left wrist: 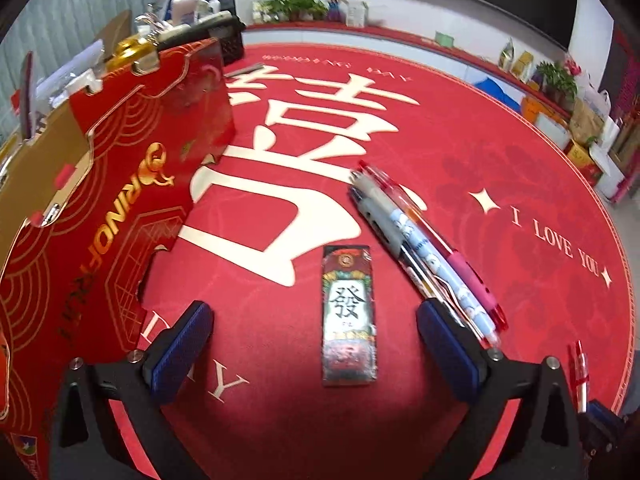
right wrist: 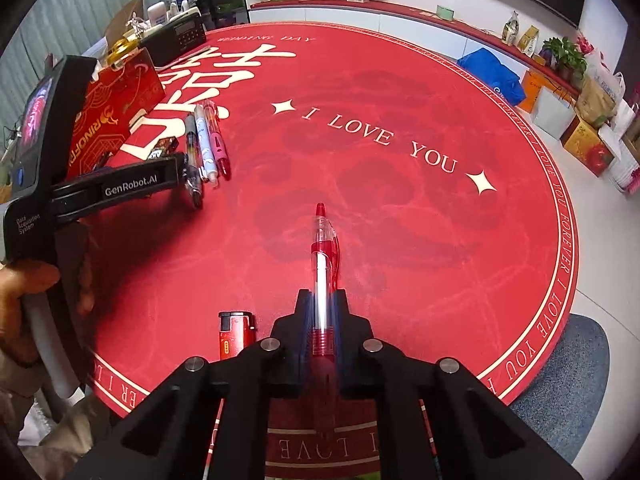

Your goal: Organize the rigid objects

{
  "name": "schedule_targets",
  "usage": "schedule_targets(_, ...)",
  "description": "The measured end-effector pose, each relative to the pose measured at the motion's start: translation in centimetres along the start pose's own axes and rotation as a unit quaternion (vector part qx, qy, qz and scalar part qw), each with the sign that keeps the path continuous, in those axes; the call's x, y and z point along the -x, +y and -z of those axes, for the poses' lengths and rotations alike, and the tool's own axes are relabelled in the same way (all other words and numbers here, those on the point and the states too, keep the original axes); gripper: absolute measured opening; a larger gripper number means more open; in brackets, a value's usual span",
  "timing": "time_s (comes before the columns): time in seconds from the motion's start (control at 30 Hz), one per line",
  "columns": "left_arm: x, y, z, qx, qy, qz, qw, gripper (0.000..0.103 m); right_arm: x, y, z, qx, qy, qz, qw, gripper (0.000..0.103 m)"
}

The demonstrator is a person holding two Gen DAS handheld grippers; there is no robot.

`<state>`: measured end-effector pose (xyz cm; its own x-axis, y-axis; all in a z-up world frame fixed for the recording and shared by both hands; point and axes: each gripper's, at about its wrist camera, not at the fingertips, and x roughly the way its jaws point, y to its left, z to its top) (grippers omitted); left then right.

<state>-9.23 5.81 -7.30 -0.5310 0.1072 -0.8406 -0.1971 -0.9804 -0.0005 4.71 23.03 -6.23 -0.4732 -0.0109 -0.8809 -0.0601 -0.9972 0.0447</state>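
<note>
My left gripper (left wrist: pixel 314 330) is open just above the red tablecloth, its blue pads either side of a small patterned box (left wrist: pixel 349 316) with a Chinese character. Three pens (left wrist: pixel 424 248) lie side by side just right of the box, touching my right finger pad. My right gripper (right wrist: pixel 322 312) is shut on a red clear pen (right wrist: pixel 323 264) that points forward above the cloth. The left gripper (right wrist: pixel 132 184), the box (right wrist: pixel 164 148) and the three pens (right wrist: pixel 206 144) show in the right wrist view at the far left.
A red and gold gift box (left wrist: pixel 120 200) stands at the left, close to my left finger. A red lighter (right wrist: pixel 236 334) lies by my right gripper. A black radio (right wrist: pixel 176 38) and clutter sit at the table's far left. A blue chair (right wrist: pixel 568 368) stands beyond the right edge.
</note>
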Motion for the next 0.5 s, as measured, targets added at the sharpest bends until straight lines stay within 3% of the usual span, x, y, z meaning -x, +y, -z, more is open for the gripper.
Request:
schedule_targets(0.07,0.5,-0.8,-0.1,-0.024,0.003,0.016,0.9996,0.081,0.3,-0.1,-0.3,-0.004,-0.007,-0.003,1.000,0.011)
schedule_targets(0.1,0.8,-1.3,-0.2,-0.038,0.005,0.026,0.9989,0.062,0.6,-0.3,-0.4,-0.007,-0.011,-0.005,1.000,0.011)
schedule_targets(0.13,1.0,-1.7,-0.2,-0.052,0.007,0.034,0.9980,0.035,0.8,-0.4,-0.6,-0.010,-0.015,-0.007,1.000,0.011)
schedule_targets(0.17,1.2,-2.0,-0.2,-0.060,0.012,0.038,0.9974,0.025,1.0,-0.5,-0.7,-0.014,-0.017,-0.009,1.000,0.011)
schedule_targets(0.33,2.1,-1.0,0.3,-0.022,0.034,0.080,0.9960,0.025,2.0,-1.2,-1.1,-0.028,-0.032,-0.017,0.999,0.011)
schedule_targets(0.5,4.8,-1.1,1.3,-0.025,0.013,0.072,0.9970,0.025,2.5,-1.6,-1.4,-0.038,-0.038,-0.023,0.998,0.011)
